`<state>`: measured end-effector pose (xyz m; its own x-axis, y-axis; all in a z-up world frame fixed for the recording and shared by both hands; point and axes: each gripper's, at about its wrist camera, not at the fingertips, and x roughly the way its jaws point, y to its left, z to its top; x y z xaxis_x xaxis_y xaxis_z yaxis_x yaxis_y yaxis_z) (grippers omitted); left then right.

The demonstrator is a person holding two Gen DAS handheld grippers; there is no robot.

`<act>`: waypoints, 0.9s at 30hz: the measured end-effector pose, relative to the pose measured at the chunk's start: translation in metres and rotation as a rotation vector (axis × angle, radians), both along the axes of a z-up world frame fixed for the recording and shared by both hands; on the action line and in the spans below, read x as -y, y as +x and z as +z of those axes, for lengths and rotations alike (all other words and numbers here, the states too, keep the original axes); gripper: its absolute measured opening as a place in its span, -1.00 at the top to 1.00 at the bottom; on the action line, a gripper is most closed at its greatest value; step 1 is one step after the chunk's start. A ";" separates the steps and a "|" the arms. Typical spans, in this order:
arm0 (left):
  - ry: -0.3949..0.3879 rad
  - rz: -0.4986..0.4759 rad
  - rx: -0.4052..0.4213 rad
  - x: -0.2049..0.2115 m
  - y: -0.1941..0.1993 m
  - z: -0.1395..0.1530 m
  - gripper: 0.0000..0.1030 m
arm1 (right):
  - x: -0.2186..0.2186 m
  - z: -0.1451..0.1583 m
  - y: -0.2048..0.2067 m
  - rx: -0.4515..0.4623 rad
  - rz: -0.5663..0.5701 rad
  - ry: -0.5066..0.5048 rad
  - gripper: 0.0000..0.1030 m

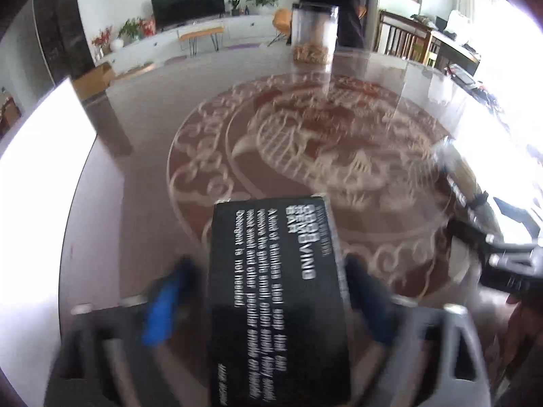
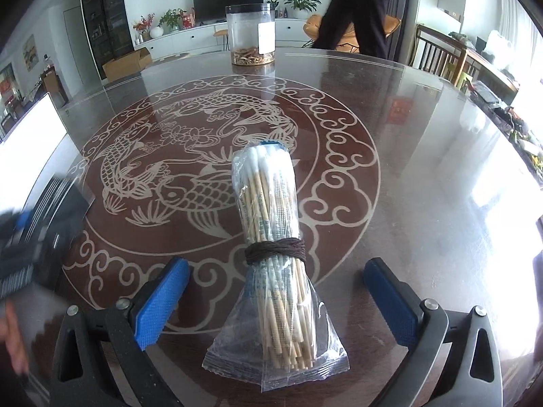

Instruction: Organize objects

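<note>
A black box with white print point(image 1: 275, 288) lies lengthwise between the blue fingers of my left gripper point(image 1: 268, 264). The jaws stand wide, with a gap showing beside the left finger point(image 1: 166, 298), and the picture is blurred. A bundle of wooden sticks in a clear bag point(image 2: 271, 230), tied with brown cord, lies on the glass table point(image 2: 424, 169) between the fingers of my right gripper point(image 2: 276, 264). That gripper is open and neither pad touches the bundle. In the right wrist view the left gripper point(image 2: 23, 247) and the black box point(image 2: 64, 210) appear blurred at the left edge.
A clear jar with brown bits at its bottom point(image 2: 251, 34) stands at the table's far side, also the jar point(image 1: 314, 34). A person in dark clothes point(image 2: 359, 10) stands beyond it. A bright white panel point(image 2: 30, 129) is on the left and clutter point(image 2: 519, 129) along the right edge.
</note>
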<state>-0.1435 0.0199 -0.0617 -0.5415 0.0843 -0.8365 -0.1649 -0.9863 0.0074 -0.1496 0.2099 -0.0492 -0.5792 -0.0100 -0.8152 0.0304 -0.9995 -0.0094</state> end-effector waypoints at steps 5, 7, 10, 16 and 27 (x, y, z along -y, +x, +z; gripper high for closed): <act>0.009 0.009 -0.014 0.011 0.002 -0.004 -1.00 | 0.000 0.000 0.000 0.000 0.000 0.000 -1.00; 0.010 0.013 -0.017 0.011 0.003 -0.005 -1.00 | 0.000 0.000 0.000 0.000 0.000 0.000 -1.00; 0.011 0.014 -0.018 0.013 0.005 -0.002 -1.00 | 0.000 0.000 0.000 0.000 0.000 0.000 -1.00; 0.011 0.017 -0.019 0.018 0.010 0.002 -1.00 | 0.000 0.000 0.000 0.000 0.000 0.000 -1.00; 0.010 0.016 -0.019 0.018 0.010 0.002 -1.00 | -0.001 -0.001 0.000 0.000 0.004 -0.002 -1.00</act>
<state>-0.1336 0.0017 -0.0600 -0.5585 0.0843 -0.8252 -0.1494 -0.9888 0.0001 -0.1498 0.2109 -0.0499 -0.5792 -0.0142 -0.8151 0.0344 -0.9994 -0.0071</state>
